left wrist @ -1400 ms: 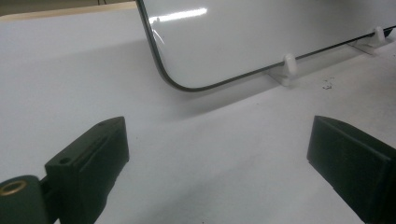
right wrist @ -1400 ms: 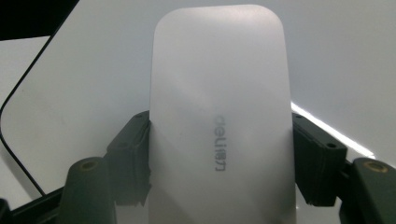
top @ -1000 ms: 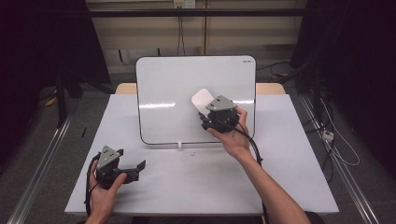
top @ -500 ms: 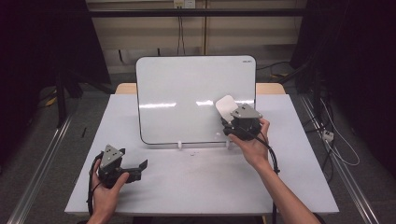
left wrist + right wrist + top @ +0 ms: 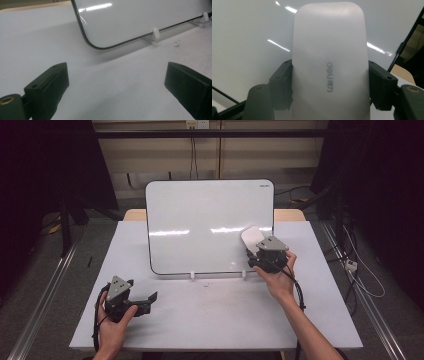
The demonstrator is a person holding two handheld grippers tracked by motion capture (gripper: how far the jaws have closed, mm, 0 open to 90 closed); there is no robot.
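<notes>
**Eraser clamped at the whiteboard's lower right**

The right gripper [image 5: 329, 87] is clenched on a white, smooth plastic whiteboard eraser with a rounded end [image 5: 329, 50]. Its two black jaws press the eraser's long sides near the lower half, and the rounded end juts ahead of them toward the glossy white, dark-rimmed whiteboard [image 5: 200, 220], which stands upright on small white feet.

The eraser looks light and rigid, but its shell is probably slick. Squeezing the flat sides, as here, seems the surest hold, and tilting could let it slide.

The left gripper [image 5: 117, 85] stands released over the bare white table [image 5: 210, 315], with nothing between its jaws.
</notes>
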